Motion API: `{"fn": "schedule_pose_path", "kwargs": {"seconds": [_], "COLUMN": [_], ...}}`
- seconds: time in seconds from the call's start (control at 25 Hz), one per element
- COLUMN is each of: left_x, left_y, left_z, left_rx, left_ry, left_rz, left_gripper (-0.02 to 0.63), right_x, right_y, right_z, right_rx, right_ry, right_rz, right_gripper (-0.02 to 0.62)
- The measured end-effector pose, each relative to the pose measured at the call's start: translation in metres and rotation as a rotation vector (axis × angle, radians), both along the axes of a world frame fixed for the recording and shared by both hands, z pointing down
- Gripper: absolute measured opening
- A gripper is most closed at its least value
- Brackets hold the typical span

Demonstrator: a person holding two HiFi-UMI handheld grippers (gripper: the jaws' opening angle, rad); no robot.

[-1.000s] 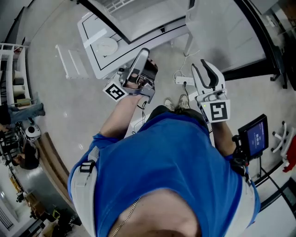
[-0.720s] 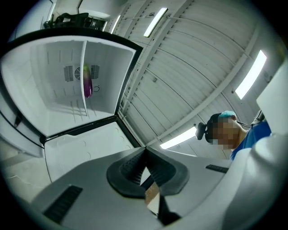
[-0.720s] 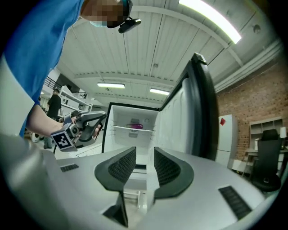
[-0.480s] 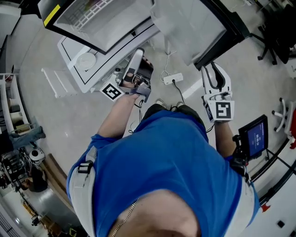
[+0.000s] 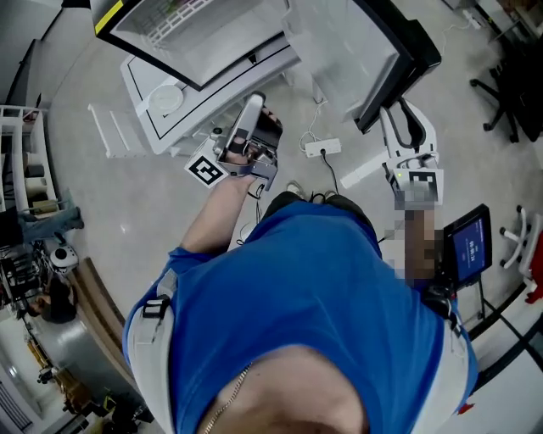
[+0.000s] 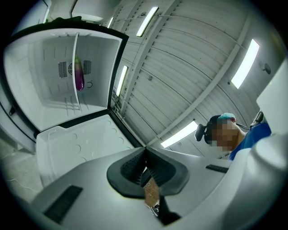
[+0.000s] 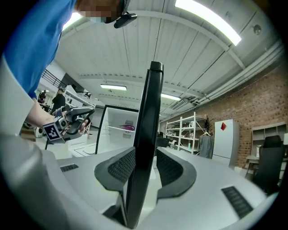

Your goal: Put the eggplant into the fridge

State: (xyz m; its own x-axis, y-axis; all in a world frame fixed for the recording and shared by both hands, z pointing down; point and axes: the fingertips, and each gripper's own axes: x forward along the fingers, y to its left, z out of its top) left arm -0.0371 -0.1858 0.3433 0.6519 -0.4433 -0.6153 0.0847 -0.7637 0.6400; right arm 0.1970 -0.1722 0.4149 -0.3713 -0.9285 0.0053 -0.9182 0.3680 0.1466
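Fridge (image 6: 42, 54) open, eggplant (image 6: 79, 76) inside, L gripper (image 6: 145, 155) closed & empty, R gripper (image 7: 145, 168) clamping fridge door (image 7: 150, 130)

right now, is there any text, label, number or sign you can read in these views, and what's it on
No text reads clearly.
screen, head view: blue display, print too small to read.
marker cube: black and white square pattern, no letters.
white cabinet, right gripper view: red diamond mark, no words legible.
yellow strip, head view's top left: no print visible.
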Motion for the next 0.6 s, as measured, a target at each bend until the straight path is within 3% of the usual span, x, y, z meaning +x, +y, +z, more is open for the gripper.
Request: {"fn": "schedule_pose_path", "kwargs": {"seconds": [0.6], "left_x": [-0.035], "left_y": [0.024], "left_z": [0.011], "left_rx": [-0.023], "left_ry": [-0.069], "left_rz": [-0.194], "left_gripper": [0.008], "right_x": [-0.028], "right_y": [0.006], "right_z": [-0.001], "right_rx": [0.039], "right_ry": [-0.068], "right_rz": [-0.137], "right_gripper": [0.129]}}
